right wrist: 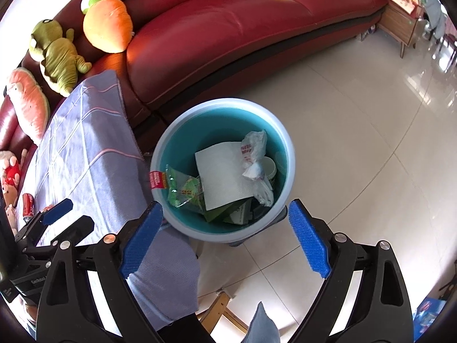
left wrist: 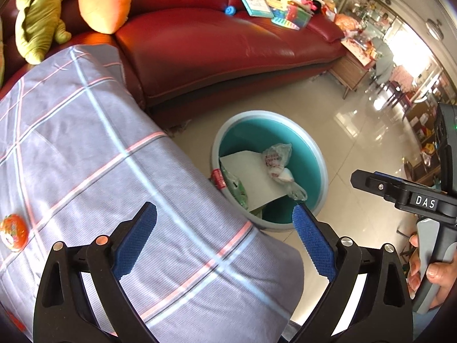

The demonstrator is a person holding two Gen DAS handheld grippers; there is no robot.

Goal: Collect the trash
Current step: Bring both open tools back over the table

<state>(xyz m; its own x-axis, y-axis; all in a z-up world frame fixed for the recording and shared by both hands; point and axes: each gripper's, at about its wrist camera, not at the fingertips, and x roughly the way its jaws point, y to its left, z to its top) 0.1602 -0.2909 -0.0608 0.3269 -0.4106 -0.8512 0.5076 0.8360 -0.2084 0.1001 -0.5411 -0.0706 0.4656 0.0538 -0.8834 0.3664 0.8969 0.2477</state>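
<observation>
bin (right wrist: 171, 131) — teal inside, pale rim | trash: white paper (right wrist: 225, 174), wrappers

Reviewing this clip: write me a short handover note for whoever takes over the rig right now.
Left gripper: open, empty, over the table's edge.
Right gripper: open, empty, above the bin.
Teal bin on the floor holds a white paper sheet, a plastic bag, and green wrappers.
Left: a red can lies on the checked tablecloth; an orange-red item is also there, possibly trash.
</observation>
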